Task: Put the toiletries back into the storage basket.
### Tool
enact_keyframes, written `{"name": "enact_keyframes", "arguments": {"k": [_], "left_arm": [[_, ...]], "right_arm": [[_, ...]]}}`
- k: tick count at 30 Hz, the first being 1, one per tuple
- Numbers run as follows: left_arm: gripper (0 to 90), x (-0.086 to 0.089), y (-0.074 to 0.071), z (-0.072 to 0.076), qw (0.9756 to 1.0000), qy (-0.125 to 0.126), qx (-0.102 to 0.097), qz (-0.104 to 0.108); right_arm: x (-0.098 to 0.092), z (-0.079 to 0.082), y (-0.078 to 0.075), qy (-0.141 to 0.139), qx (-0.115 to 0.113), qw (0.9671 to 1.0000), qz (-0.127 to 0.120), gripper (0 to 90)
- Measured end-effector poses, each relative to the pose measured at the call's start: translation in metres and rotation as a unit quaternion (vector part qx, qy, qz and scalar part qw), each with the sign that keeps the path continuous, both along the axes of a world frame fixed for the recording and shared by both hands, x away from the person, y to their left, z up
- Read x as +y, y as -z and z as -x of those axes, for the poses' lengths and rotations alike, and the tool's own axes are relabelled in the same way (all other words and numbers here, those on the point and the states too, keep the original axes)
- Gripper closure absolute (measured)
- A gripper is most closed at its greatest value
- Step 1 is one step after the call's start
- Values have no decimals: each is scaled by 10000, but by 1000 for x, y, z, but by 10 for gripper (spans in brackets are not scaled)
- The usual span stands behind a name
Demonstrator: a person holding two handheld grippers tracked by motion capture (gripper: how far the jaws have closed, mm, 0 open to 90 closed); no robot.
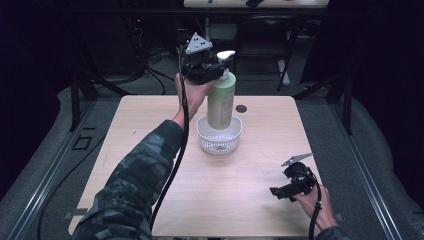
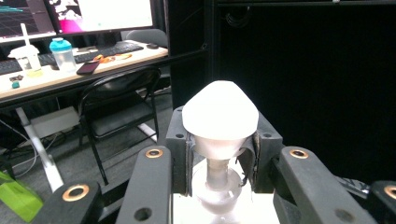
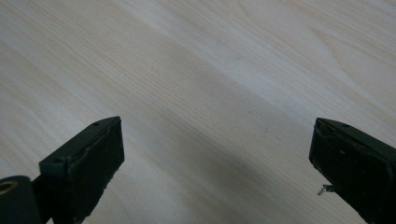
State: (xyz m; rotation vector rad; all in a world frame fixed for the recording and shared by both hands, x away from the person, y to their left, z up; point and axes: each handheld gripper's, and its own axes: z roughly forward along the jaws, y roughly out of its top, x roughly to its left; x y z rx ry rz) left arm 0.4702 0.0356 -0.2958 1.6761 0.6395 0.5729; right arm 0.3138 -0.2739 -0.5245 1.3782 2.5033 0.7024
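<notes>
High view: desk (image 1: 150,150) lit evenly from above, surroundings near black, soft shadows, slight softness overall. Left gripper view: pump head (image 2: 219,114) overexposed, glaring white; monitors (image 2: 74,16) blown out; right half black. Right gripper view: wood grain sharp, broad diffuse shadow band; near tool (image 3: 215,177) edges blurred.

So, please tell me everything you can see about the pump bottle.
The pump bottle is pale green with a white pump head on a narrow white neck; it looks like plastic. It stands upright with its base inside the white perforated basket on the wooden table. The left tool is shut on its neck just under the pump head. Whether its base rests on the basket floor I cannot tell.
</notes>
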Motion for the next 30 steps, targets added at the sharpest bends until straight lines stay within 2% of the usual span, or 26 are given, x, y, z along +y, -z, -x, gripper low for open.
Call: {"name": "enact_keyframes", "arguments": {"k": [8,9,30], "left_arm": [[674,2,9,-1,9999,-70,-14,89],[674,3,12,-1,9998,-112,-45,150],[674,6,34,-2,9998,-115,40,170]], "right_arm": [[0,0,0,-7,4,10000,0,28],[0,0,0,-4,10,10000,1,28],[1,0,-1,-19,-6,10000,5,29]]}}
